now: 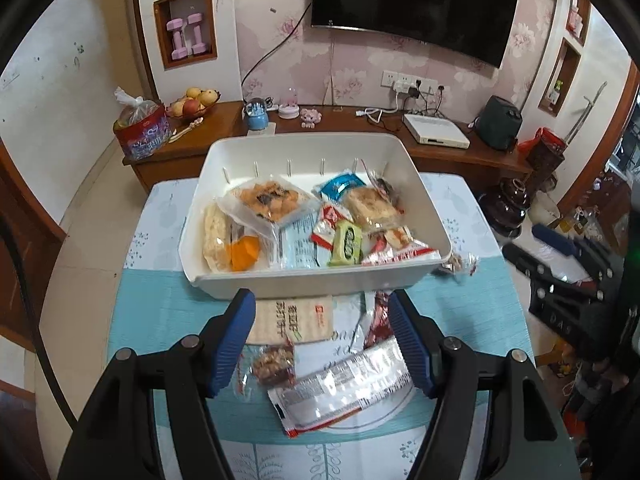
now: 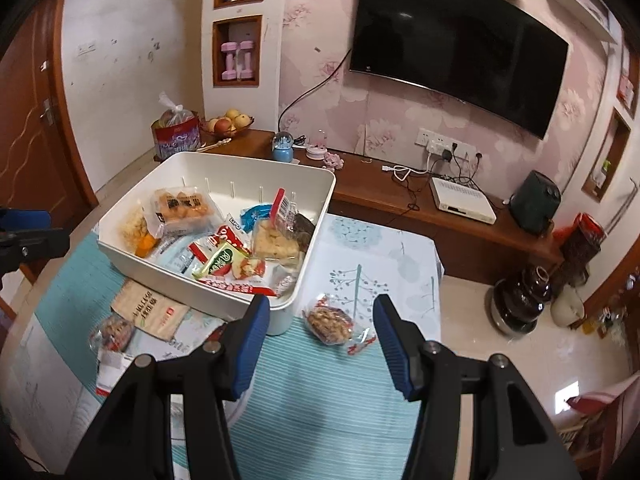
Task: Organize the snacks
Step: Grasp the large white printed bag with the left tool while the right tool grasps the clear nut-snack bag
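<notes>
A white bin (image 1: 304,280) (image 2: 280,312) holds several wrapped snacks. My left gripper (image 1: 322,300) is open and empty above loose snacks in front of the bin: a beige cracker pack (image 1: 292,320), a nut snack (image 1: 274,364), a silvery wrapper (image 1: 344,388) and a red wrapper (image 1: 378,316). My right gripper (image 2: 320,308) is open and empty just above a nut snack in clear wrap (image 2: 330,322), right of the bin's near corner. The cracker pack (image 2: 148,314) and the other nut snack (image 2: 114,332) also show in the right wrist view.
The table has a teal placemat (image 2: 312,392) over a patterned cloth (image 2: 380,256). Behind stands a wooden TV bench (image 1: 440,148) with a fruit bowl (image 1: 194,106), a white box (image 1: 436,130) and cables. The floor lies right of the table.
</notes>
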